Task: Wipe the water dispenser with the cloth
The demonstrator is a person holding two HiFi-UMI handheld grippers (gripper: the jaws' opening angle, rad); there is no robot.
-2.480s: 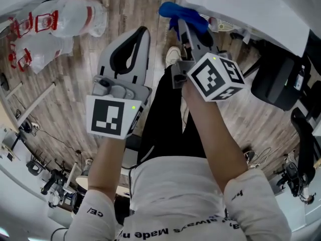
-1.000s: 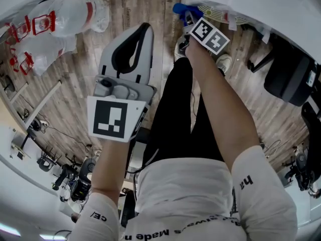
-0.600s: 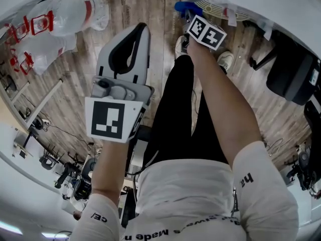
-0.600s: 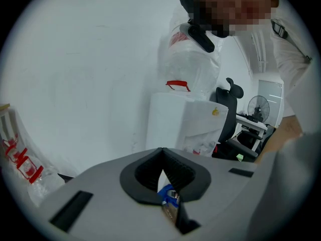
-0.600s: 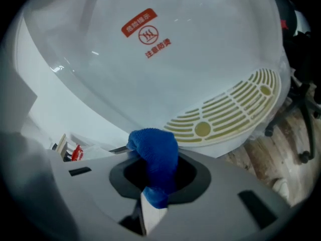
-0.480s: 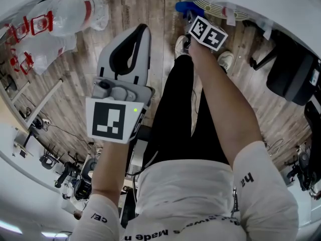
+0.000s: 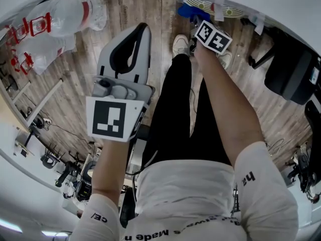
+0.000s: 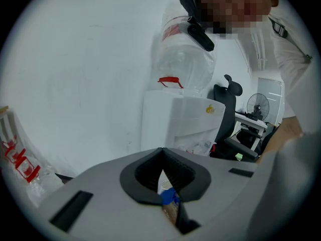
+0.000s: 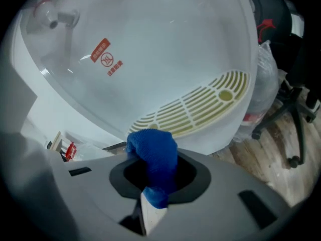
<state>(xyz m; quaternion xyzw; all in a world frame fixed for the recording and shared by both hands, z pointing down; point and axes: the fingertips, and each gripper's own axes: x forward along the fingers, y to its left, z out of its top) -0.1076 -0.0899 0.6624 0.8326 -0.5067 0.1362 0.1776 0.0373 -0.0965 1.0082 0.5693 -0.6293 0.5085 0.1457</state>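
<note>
Head view: the left gripper (image 7: 143, 31), a grey two-jaw claw with black pads, is held out over the wood-plank floor (image 7: 125, 4) with its jaws pressed together on nothing; the right gripper (image 7: 193, 20) reaches further forward and pinches the blue terry cloth (image 7: 186, 10) just beside the pale slotted drip grille (image 7: 203, 5) of the white water dispenser (image 7: 271, 4); two clear plastic bags with red print (image 7: 65, 14) lie on the floor at the left, each round what looks like a large clear bottle; a black office chair (image 7: 291, 69) stands at the right.

Left gripper view: the pads meet at their tips; only here does the whole dispenser show, upright against a white wall (image 8: 75, 74), with a clear upturned bottle (image 8: 183, 64) on top; how full it is I cannot tell; a white fan (image 8: 257, 106) stands behind the chair.

Right gripper view: the cloth bulges up from between the closed pads, close under the grille's edge; whether it touches I cannot tell; a red label (image 9: 107, 57) and a tap (image 9: 57, 16) show on the dispenser's front.
</note>
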